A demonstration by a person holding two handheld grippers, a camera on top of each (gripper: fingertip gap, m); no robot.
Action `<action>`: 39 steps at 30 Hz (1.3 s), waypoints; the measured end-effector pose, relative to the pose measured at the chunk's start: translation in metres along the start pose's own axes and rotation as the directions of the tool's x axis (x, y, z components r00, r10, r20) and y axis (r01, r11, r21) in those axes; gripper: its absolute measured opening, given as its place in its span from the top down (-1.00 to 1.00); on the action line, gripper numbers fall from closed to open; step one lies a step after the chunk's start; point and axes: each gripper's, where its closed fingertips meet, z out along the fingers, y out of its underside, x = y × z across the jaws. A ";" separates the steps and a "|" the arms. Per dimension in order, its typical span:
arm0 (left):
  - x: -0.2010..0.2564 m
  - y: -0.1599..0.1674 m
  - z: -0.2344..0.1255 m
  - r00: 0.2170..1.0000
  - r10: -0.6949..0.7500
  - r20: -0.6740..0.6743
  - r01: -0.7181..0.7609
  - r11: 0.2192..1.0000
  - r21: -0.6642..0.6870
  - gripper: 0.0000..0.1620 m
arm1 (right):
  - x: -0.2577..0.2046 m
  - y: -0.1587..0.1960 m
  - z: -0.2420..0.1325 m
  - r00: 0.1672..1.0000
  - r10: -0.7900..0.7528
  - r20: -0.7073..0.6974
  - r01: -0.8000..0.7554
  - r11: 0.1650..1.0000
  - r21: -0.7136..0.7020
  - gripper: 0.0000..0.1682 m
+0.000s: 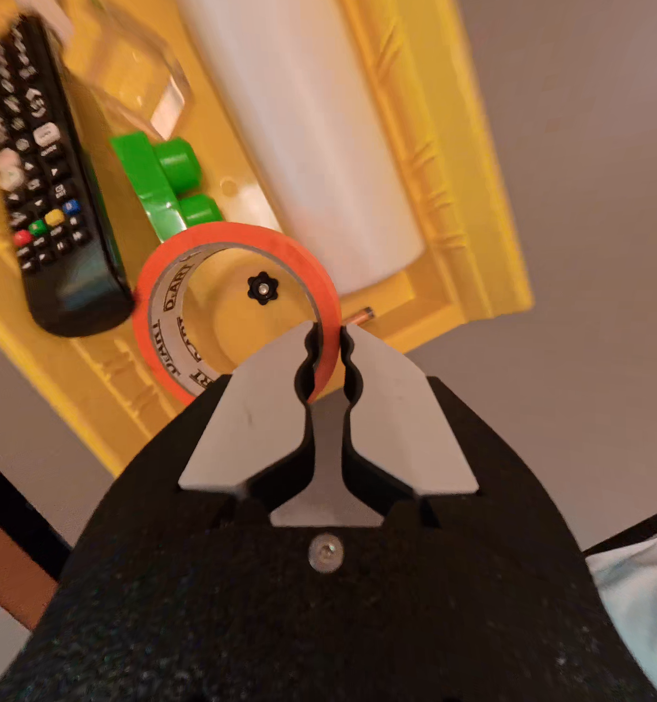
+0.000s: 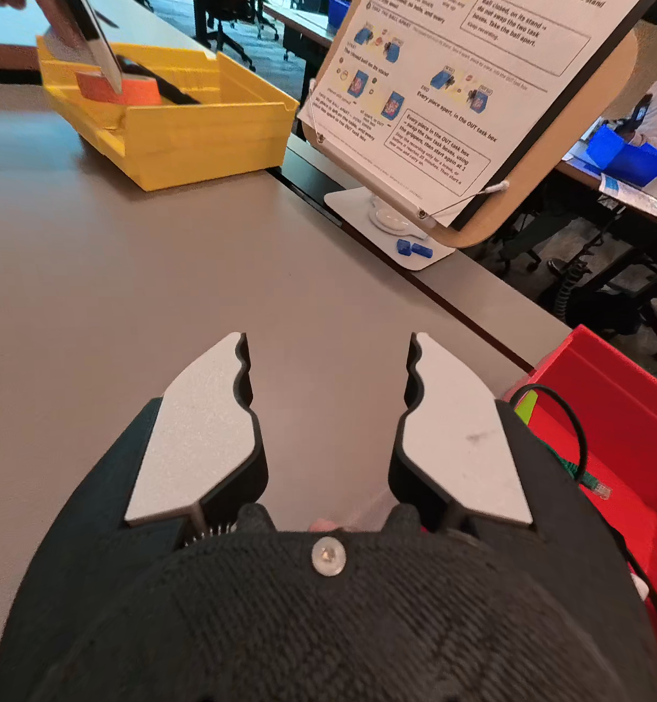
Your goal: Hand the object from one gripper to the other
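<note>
Left gripper (image 1: 329, 330) was pinching the wall of the orange tape roll (image 1: 220, 243), one finger inside the ring and the other outside; jaws nearly together with only the roll's wall between them. The roll was above the yellow bin (image 1: 467, 190); in the right wrist view it sat at about the bin's rim height, and whether it still touched the bin floor could not be told. Seen through the ring in the left wrist view: a small black knob (image 1: 263, 287) on the bin floor. Other bin contents were a black remote control (image 1: 42, 182) along the left side, a green plastic piece with two round pegs (image 1: 160, 182) just beyond the roll, a clear plastic item (image 1: 137, 76) behind that, blurred, and a large white cylinder (image 1: 308, 125) along the right side. A small copper-coloured stub (image 1: 361, 314) lay near the bin's corner beside the right finger. Right gripper (image 2: 329, 342) was well apart from the bin, over the bare grey table (image 2: 129, 285), jaws spread wide with nothing between them. From that view the left gripper (image 2: 106, 64) and tape roll (image 2: 129, 93) appeared far off at the yellow bin (image 2: 205, 136). A red bin (image 2: 623, 425) sat just beside the right gripper, holding a black cable (image 2: 570, 414) and a green cable end with a clear plug (image 2: 589, 486). A printed instruction sheet on a stand (image 2: 452, 98) stood at the table's far edge, with two small blue pieces (image 2: 414, 249) on its base.
</note>
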 end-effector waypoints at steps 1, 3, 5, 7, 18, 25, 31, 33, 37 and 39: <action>0.006 -0.004 -0.015 1.000 -0.005 -0.016 0.006 0.998 0.055 0.88 | -0.001 -0.004 -0.002 1.000 0.001 0.002 -0.001 1.000 0.017 0.06; 0.018 -0.008 -0.048 0.999 -0.010 -0.050 0.017 0.989 0.144 0.88 | -0.004 -0.012 -0.006 1.000 -0.006 0.005 0.006 0.999 0.047 0.07; 0.045 -0.008 -0.080 0.990 0.026 -0.138 0.004 0.978 0.209 0.88 | -0.010 -0.023 -0.010 0.998 -0.059 0.006 0.058 0.994 0.096 0.06; 0.093 0.001 -0.108 0.947 0.157 -0.281 -0.085 0.964 0.252 0.88 | -0.019 -0.036 -0.014 0.990 -0.140 0.009 0.137 0.976 0.170 0.06; 0.324 0.122 -0.122 0.161 0.754 -0.637 -0.820 0.461 0.338 0.88 | -0.144 -0.093 -0.045 0.779 -0.623 0.071 0.493 0.678 0.546 0.08; 0.383 0.126 -0.121 -0.043 0.721 -0.692 -0.864 0.321 0.388 0.88 | -0.194 -0.087 -0.045 0.709 -0.662 0.245 0.432 0.682 0.591 0.17; 0.397 0.131 -0.116 -0.125 0.683 -0.720 -0.854 0.295 0.428 0.88 | -0.201 -0.086 -0.043 0.685 -0.691 0.230 0.440 0.644 0.625 0.64; 0.396 0.127 -0.111 -0.119 0.703 -0.701 -0.849 0.294 0.439 0.87 | -0.198 -0.081 -0.039 0.676 -0.691 0.256 0.456 0.665 0.592 0.65; 0.389 0.099 -0.098 -0.019 0.851 -0.525 -0.796 0.305 0.523 0.80 | -0.180 -0.076 -0.030 0.727 -0.625 0.284 0.436 0.740 0.513 0.66; 0.387 0.069 -0.099 0.145 0.914 -0.378 -0.719 0.360 0.595 0.71 | -0.159 -0.081 -0.025 0.816 -0.491 0.305 0.323 0.825 0.465 0.67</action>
